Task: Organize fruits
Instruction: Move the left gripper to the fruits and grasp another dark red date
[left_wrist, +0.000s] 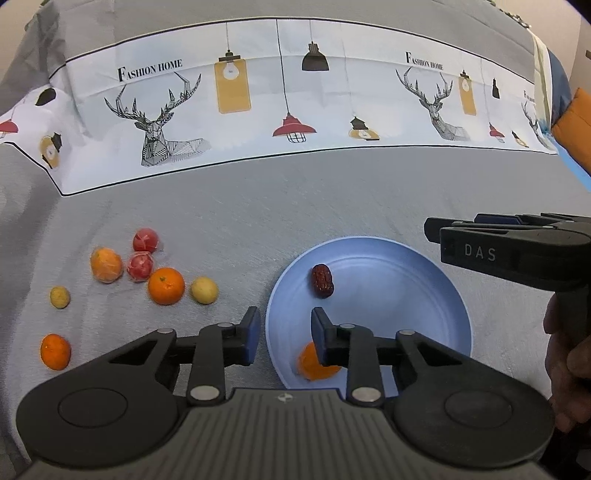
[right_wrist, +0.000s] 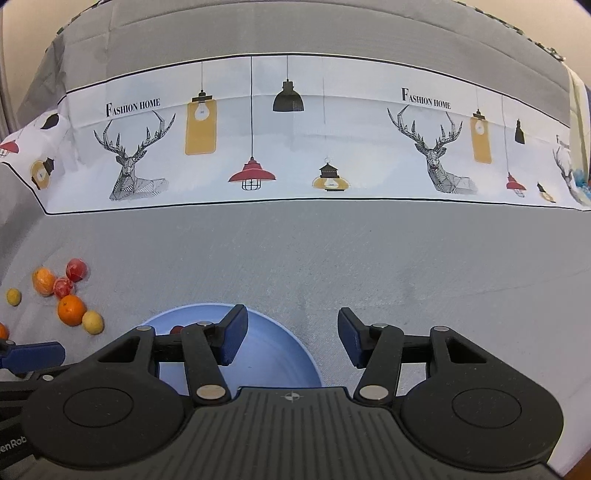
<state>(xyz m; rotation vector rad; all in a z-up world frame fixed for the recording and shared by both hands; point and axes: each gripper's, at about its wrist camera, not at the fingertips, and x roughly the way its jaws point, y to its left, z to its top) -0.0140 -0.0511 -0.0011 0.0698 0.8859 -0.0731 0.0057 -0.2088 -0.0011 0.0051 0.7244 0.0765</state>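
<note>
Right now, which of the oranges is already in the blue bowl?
The orange at the near edge of the blue bowl, partly hidden behind the left gripper. The other three oranges lie on the grey cloth to the left.

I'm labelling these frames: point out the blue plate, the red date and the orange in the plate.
blue plate (left_wrist: 406, 280): left wrist view, bare inner floor.
red date (left_wrist: 322, 280): left wrist view, middle of its wrinkled skin.
orange (left_wrist: 309, 363): left wrist view, visible left part.

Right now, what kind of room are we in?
Probably a home, maybe a dining table. A gray tablecloth with a deer-and-lamp band saying "Fashion Home" covers it, and loose fruit lies beside a blue bowl.
</note>
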